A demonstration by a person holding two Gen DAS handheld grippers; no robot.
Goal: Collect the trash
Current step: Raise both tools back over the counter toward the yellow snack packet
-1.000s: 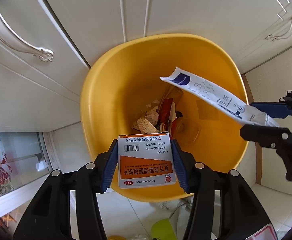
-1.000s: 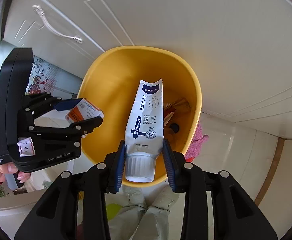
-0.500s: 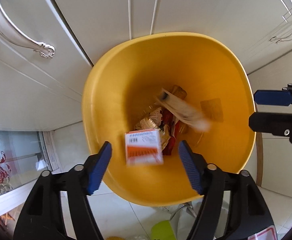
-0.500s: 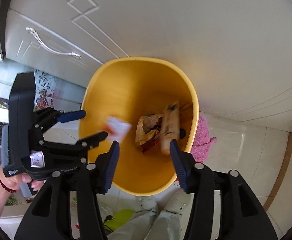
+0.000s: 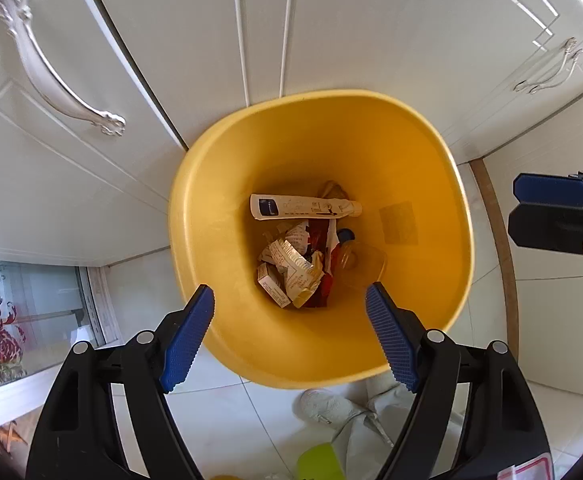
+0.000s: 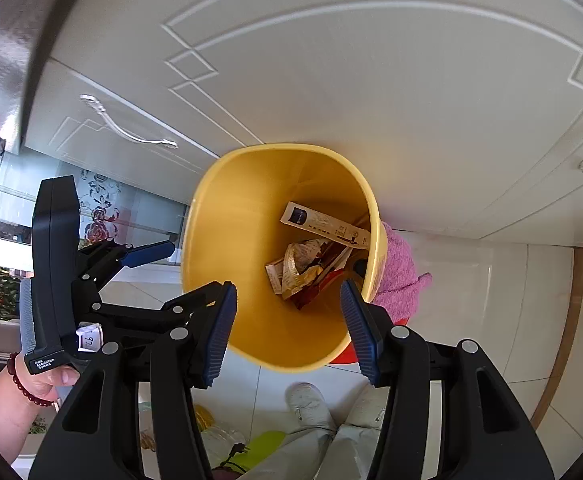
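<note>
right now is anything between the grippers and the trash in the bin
Nothing visible. The bin has no lid, both grippers, left gripper and right gripper, are empty above its mouth, and the tube and box lie exposed at the bottom.

Bin: frame centre, on the floor, before the cabinet doors.
Tube: in the bin, toward its upper side, above the wrappers.
Small box: in the bin, lower left of the wrappers.
Cloth: right of the bin, touching its outer wall.
Shoe: below the bin, on the floor.
</note>
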